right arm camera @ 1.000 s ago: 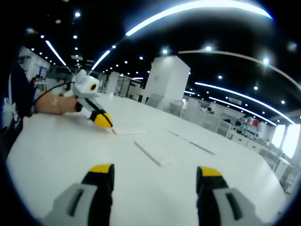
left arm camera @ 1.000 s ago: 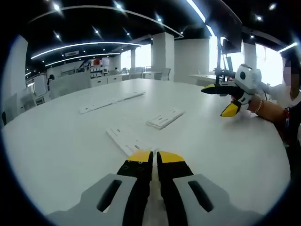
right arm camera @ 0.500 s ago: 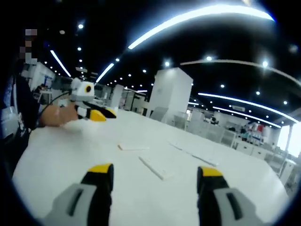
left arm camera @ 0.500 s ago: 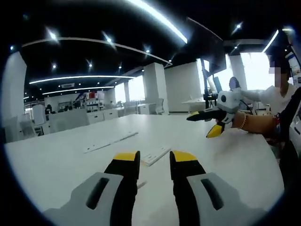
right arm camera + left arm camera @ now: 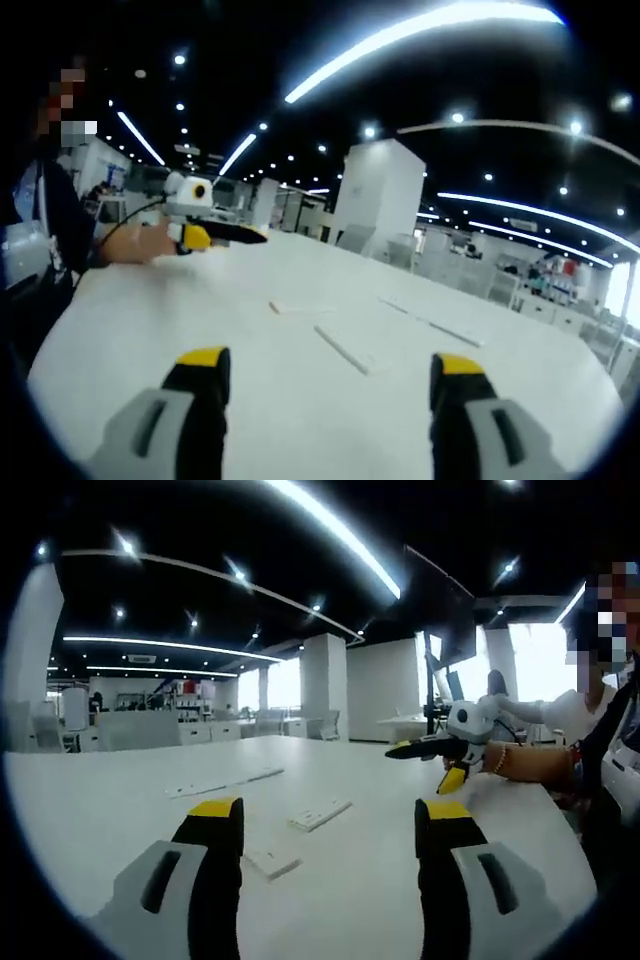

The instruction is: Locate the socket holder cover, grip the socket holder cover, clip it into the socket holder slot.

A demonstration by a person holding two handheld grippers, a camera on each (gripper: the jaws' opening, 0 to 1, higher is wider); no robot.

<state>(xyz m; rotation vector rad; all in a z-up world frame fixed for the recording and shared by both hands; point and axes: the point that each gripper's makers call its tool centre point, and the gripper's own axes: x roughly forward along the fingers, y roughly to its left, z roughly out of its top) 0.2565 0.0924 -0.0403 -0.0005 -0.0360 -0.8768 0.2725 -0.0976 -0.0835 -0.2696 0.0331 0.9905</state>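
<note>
On the white table (image 5: pixel 120 810), a small flat white piece, the likely cover (image 5: pixel 272 862), lies just beyond my left gripper (image 5: pixel 330 812), which is open and empty above the table. Past it sits a longer white ribbed holder (image 5: pixel 320 814). My right gripper (image 5: pixel 330 362) is open with nothing between its jaws, held over the table; the holder (image 5: pixel 345 350) and the small piece (image 5: pixel 298 307) lie ahead of it. The right gripper (image 5: pixel 432 763) shows at the right of the left gripper view, in a person's hand. The left gripper (image 5: pixel 222 238) shows at the left of the right gripper view.
Long white strips (image 5: pixel 225 782) lie farther back on the table, also seen as strips (image 5: pixel 430 322) in the right gripper view. A person stands at the table's edge behind both hands. Desks, chairs and a white pillar (image 5: pixel 325 685) stand beyond the table.
My left gripper went from shut, low over the small white piece, to wide open and raised, its view tilting up. The right gripper stayed open and shifted only slightly.
</note>
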